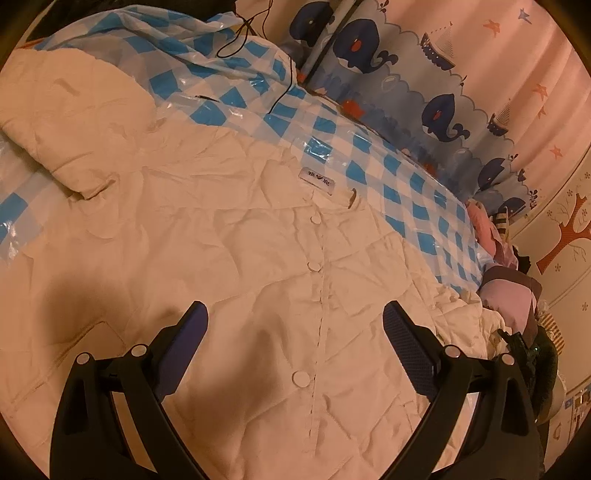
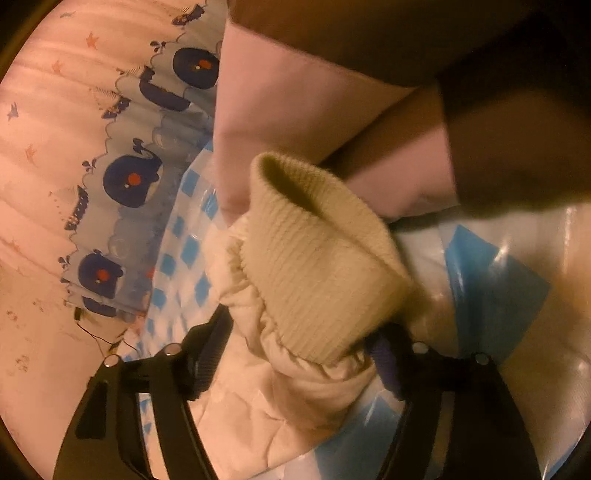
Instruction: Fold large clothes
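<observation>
A cream padded jacket (image 1: 229,258) lies spread, front up, on a blue-and-white checked plastic sheet (image 1: 406,177); its button placket (image 1: 317,295) runs down the middle. One sleeve (image 1: 74,122) lies folded at the upper left. My left gripper (image 1: 295,306) hovers open over the placket with nothing between its fingers. In the right wrist view the other sleeve (image 2: 295,387), with a ribbed knit cuff (image 2: 317,266), lies between the fingers of my right gripper (image 2: 299,332). Its jaws stand wide. The puffy cloth fills the gap and covers the right fingertip.
A whale-print curtain (image 1: 424,85) hangs along the far side of the bed. A black cable (image 1: 243,33) trails over the sheet. Other clothes (image 1: 509,295) are piled at the right edge. Blurred pale pink and dark shapes (image 2: 295,110) sit close beyond the cuff.
</observation>
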### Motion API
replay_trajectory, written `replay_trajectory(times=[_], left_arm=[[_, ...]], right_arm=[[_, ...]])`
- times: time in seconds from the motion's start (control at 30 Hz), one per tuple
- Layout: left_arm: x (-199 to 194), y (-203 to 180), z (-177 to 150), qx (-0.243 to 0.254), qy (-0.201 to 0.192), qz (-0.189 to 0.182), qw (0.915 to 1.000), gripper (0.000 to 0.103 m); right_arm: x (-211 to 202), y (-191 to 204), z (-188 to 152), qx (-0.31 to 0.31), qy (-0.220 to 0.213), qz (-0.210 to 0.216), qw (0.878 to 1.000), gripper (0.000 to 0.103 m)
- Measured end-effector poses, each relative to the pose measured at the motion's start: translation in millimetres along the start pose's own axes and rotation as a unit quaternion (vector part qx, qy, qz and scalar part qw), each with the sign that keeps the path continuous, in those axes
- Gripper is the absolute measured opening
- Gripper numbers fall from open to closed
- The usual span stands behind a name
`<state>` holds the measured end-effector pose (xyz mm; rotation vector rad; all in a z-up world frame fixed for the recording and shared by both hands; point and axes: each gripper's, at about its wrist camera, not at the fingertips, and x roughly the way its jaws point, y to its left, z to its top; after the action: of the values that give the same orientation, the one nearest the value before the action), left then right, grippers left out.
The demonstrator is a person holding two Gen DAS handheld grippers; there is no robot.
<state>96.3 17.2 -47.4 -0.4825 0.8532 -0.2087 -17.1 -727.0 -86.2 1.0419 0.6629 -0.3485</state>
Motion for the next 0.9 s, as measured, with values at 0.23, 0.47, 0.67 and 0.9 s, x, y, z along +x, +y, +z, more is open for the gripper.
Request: replay_trajectory(times=[0.23,0.47,0.67,0.9], left_arm=[[-4,3,2,-0.003,-0.004,0.001,1.0,0.092],[-16,10,10,-0.02,-0.017,-0.004,0.9996,0.092],[-30,19,20,-0.031,-0.031,0.007,0.999,0.092],[-53,33,32,-0.031,-0.035,0.029,0.9985,0.092]], right_arm=[[-17,18,-3,-0.021,-0.03,0.029,0.999,0.026],[-61,53,9,-0.017,-0.058,0.093,0.994,0.025],[-90,130,12,-0.058,-0.07,0.137,0.986,0.025],[-92,239,-18,-0.106,-0.05,0.193,0.974,0.025]])
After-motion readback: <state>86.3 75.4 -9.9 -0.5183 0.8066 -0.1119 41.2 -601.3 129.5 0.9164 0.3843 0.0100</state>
